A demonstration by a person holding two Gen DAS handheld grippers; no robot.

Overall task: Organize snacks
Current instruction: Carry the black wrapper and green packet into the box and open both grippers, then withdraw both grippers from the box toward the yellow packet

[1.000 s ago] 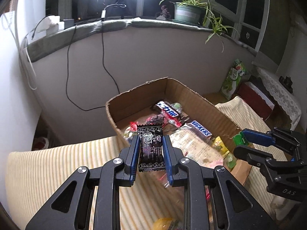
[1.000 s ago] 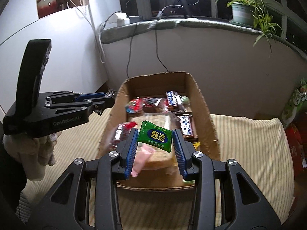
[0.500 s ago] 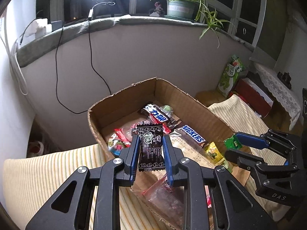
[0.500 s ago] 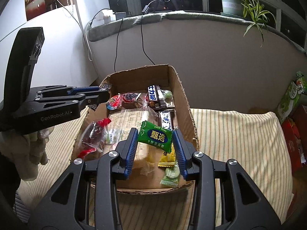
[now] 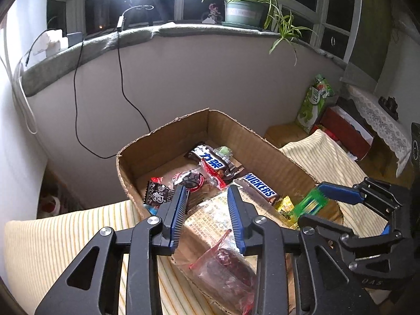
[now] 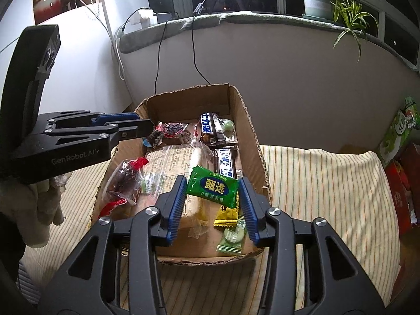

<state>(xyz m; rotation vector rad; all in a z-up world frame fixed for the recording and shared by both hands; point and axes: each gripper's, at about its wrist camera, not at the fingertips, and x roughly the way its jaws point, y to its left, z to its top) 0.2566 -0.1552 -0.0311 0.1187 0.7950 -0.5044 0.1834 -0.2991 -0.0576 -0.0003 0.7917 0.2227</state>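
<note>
The green pack [image 6: 213, 189] is pinched in the right gripper [image 6: 213, 199], up over the near end of the box [image 6: 249, 120]. The black pack [image 5: 158, 195] lies in the box by its left wall. Left gripper [image 5: 207, 210] is wide open w/ nothing in it, over the box. A Snickers [image 5: 260, 188] lies inside. Box sits on a striped cloth [image 6: 328, 183].

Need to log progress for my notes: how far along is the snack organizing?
Done: many snacks, including a Snickers bar and a black packet, lie in the cardboard box, and the left gripper is open and empty above it. In hand: the right gripper clamps a green packet over the box's near end. Left: dropping that packet in; whether other snacks wait outside cannot be seen.
</note>
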